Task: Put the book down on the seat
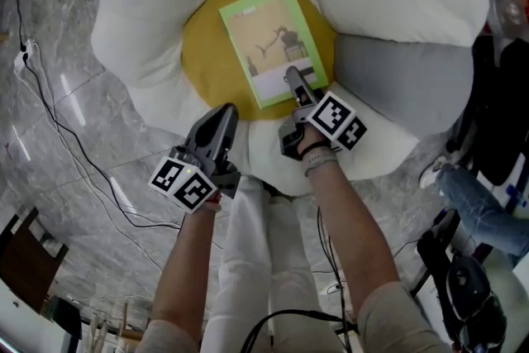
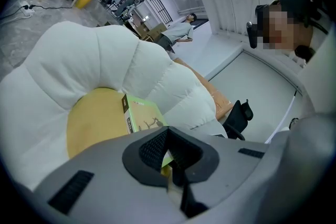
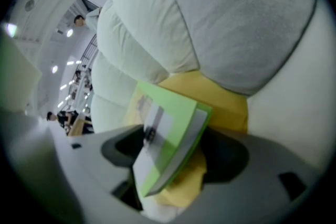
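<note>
Pulling back askew, the right gripper (image 1: pixel 293 81), fingers wide around the book (image 1: pixel 269 41) corner, could drag it off the seat (image 1: pixel 202 54); left gripper (image 1: pixel 223 116) fingers closed, empty.

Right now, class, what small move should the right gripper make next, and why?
Probably draw the right gripper straight back off the book. The book lies on the seat, on its yellow centre, and the jaws stand apart around the book's near corner without pressing it, so backing away should leave it in place.
</note>
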{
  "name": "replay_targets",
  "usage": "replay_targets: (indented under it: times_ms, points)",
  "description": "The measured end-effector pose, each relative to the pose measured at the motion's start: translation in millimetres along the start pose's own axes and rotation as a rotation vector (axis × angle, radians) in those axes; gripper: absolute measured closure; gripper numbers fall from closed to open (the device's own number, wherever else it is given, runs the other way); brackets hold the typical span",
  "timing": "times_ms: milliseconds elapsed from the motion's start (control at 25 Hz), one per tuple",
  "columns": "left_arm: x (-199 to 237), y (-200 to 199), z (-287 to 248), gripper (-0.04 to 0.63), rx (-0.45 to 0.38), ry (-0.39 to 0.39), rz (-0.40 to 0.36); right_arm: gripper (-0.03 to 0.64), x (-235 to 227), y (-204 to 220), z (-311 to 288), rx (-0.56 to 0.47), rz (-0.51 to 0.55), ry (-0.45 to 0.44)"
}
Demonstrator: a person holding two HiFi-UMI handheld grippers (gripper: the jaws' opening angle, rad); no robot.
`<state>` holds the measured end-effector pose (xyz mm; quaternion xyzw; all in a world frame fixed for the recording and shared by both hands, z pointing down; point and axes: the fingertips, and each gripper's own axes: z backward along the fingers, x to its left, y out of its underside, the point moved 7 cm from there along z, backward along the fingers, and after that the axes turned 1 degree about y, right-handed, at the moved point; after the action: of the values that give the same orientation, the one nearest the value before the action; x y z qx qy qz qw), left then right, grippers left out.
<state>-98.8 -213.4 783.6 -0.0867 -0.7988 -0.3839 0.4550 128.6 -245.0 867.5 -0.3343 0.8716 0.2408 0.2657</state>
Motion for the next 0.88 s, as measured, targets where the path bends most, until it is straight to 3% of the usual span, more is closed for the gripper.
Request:
replay_targets:
  times_ms: [400,880]
  points:
    - [7.8,-3.0,9.7,0.572,-0.010,-0.017,0.015,0.263,-0.1,-0.4,-2.0,0.041,0.039,0.009]
    - [-4.4,0.9,12.6,0.572,-0.015,0.030,0.023,0.218,-0.1,6.4,11.1,0.030,0.050,0.000]
